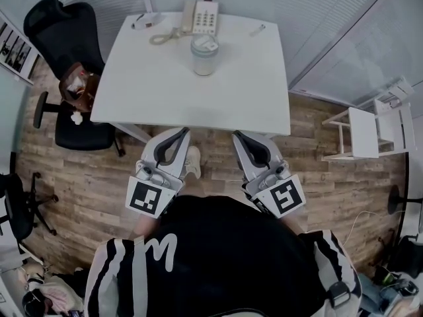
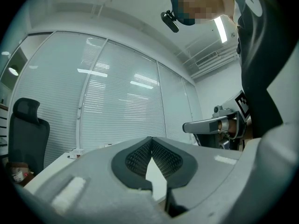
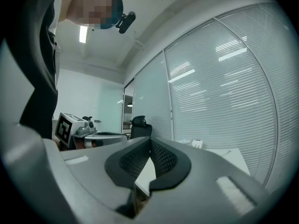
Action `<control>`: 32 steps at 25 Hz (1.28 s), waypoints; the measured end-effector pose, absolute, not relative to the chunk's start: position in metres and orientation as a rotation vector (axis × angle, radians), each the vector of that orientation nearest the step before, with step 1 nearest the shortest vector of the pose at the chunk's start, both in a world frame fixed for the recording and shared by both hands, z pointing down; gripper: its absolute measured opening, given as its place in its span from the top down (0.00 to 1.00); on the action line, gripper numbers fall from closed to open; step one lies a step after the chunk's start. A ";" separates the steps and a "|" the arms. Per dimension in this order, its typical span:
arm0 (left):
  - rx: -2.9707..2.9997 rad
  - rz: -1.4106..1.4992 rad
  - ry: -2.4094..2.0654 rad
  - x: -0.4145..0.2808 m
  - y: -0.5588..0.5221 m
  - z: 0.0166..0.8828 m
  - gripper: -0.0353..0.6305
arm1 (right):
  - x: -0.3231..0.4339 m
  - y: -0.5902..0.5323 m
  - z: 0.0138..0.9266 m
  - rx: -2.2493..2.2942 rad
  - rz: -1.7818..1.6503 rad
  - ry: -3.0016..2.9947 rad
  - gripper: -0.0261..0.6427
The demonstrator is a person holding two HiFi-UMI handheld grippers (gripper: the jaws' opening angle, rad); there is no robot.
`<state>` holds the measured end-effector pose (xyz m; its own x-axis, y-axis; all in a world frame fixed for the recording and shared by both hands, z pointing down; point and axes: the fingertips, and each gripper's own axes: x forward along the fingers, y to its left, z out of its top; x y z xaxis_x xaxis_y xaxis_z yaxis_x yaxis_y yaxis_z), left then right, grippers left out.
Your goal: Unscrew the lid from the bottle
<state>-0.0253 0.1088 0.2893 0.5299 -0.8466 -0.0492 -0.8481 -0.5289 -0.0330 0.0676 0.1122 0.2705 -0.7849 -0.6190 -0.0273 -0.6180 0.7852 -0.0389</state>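
Plainly, nothing is yet undone: the lid [image 1: 204,43] is seen on the bottle [image 1: 204,59], stood toward the far side of the table [image 1: 152,91], while the left gripper [image 1: 181,133] and the right gripper [image 1: 237,137] are held shut and empty, well short of it.

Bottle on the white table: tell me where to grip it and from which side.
Probably clamp the bottle by its straight body from the near side: it stands upright, with the phone close behind it. Take the lid across its round rim from above.
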 end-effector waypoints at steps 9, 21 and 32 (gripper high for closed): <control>-2.718 0.015 1.488 -0.037 0.054 0.298 0.95 | 0.056 0.056 0.278 -1.035 -0.079 2.928 0.96; -2.756 0.009 1.443 -0.058 -0.033 0.292 0.95 | 0.040 -0.031 0.270 -1.113 -0.081 2.900 0.96; -2.792 -0.005 1.359 -0.083 -0.102 0.290 0.95 | 0.016 -0.094 0.268 -1.194 -0.064 2.874 0.96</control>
<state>-0.0831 -0.1017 0.2903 0.6168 -0.7870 -0.0133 -0.7869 -0.6161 -0.0342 0.0159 -0.0944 0.2678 -0.7053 -0.7088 -0.0107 -0.7076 0.7049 -0.0488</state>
